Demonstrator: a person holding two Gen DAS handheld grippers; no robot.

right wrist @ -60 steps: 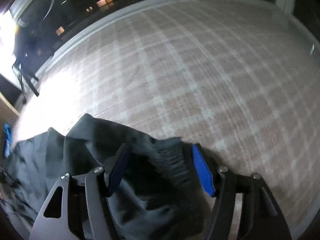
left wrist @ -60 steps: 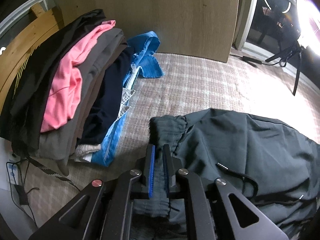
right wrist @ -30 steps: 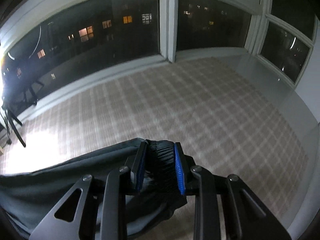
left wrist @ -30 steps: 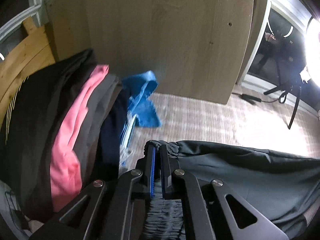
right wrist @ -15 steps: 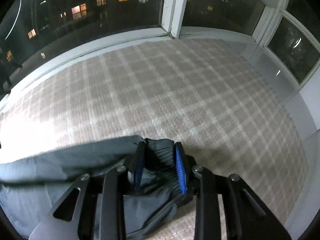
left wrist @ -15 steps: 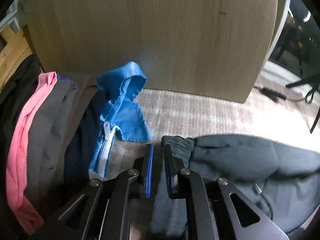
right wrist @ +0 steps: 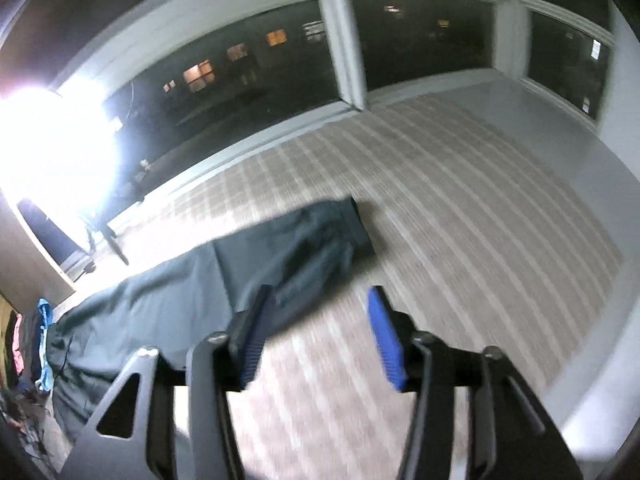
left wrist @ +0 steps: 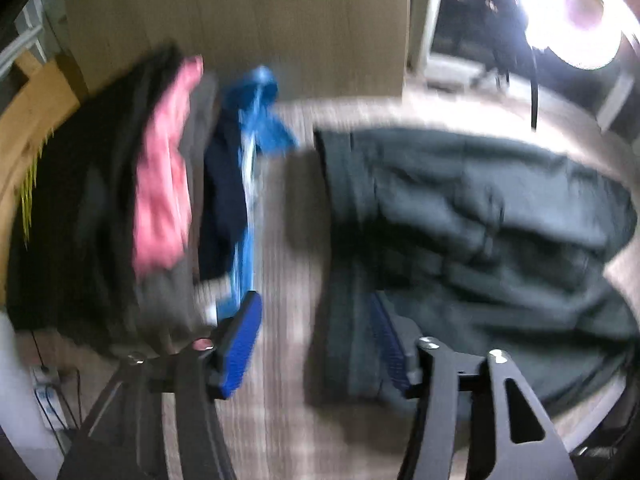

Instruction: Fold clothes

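Observation:
Dark grey-green trousers (left wrist: 460, 220) lie stretched out on the plaid surface, the elastic waistband (left wrist: 336, 184) toward the clothes pile. My left gripper (left wrist: 314, 344) hovers over the waistband edge. Its jaws are opening; the cloth lies beneath them and the blue pads (left wrist: 240, 340) do not press on it. In the right wrist view the trousers (right wrist: 224, 280) run off to the left and the leg cuffs (right wrist: 354, 228) lie ahead. My right gripper (right wrist: 318, 340) is pulled back from the cuffs, its jaws opening with only plaid surface between them. Both views are motion-blurred.
A pile of folded clothes (left wrist: 160, 184), black, pink, grey, navy and blue, lies left of the trousers. A wooden panel (left wrist: 260, 20) stands behind and a wooden frame (left wrist: 36, 120) at far left. Dark windows (right wrist: 420, 40) and a bright lamp (right wrist: 52, 148) border the plaid surface (right wrist: 480, 220).
Both grippers have let go of the trousers and spread their jaws. The trousers dropped flat onto the plaid surface, and both grippers drew back from them.

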